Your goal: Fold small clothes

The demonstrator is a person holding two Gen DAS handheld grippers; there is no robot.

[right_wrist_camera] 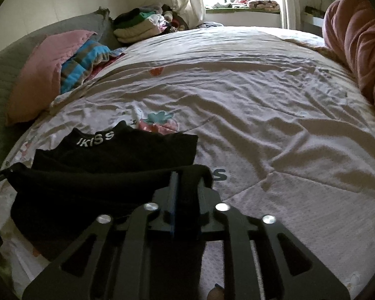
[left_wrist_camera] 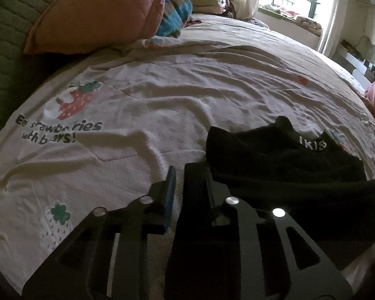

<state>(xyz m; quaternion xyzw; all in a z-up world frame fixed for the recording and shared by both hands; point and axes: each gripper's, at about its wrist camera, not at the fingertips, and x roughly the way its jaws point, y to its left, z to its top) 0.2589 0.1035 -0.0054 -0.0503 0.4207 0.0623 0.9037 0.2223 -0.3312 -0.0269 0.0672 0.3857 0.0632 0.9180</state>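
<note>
Right wrist view: soft black garment, one fold laid, "IKISS" on the band

We take the strawberry print (right_wrist_camera: pixel 160 122) on the bed cover (right_wrist_camera: pixel 262 105) as our landmark. The black garment (right_wrist_camera: pixel 117 155) lies on the cover just on the near side of that strawberry, its band touching the print's lower edge. A near layer is folded over the far one, and both grippers sit at the ends of that folded edge.

The right gripper (right_wrist_camera: pixel 186 190) has dark cloth running between its fingers, with the blue pad standing a little off it. We judge the hold to be slackening, though dark on dark keeps us from being sure the pads are clear. In the left wrist view, the left gripper (left_wrist_camera: pixel 187 175) stands slightly apart, bed cover showing through the gap, and the garment (left_wrist_camera: pixel 287 165) lies against its right finger rather than between the two.

We expect the garment to handle as light, limp knit: no stiffness, prone to sag and bunch, unlikely to slip on the textured cover, not fragile. Our judgement is that the best holds are the two outer corners of the folded edge, pinched through both layers, lifted together so the cloth stays flat.

Readable writing: white letters "IKISS" on the band. On the cover, beside a second strawberry, we read roughly "Eat strawberries with bears!", creased. A lone "S" shows by the garment's right corner.
</note>
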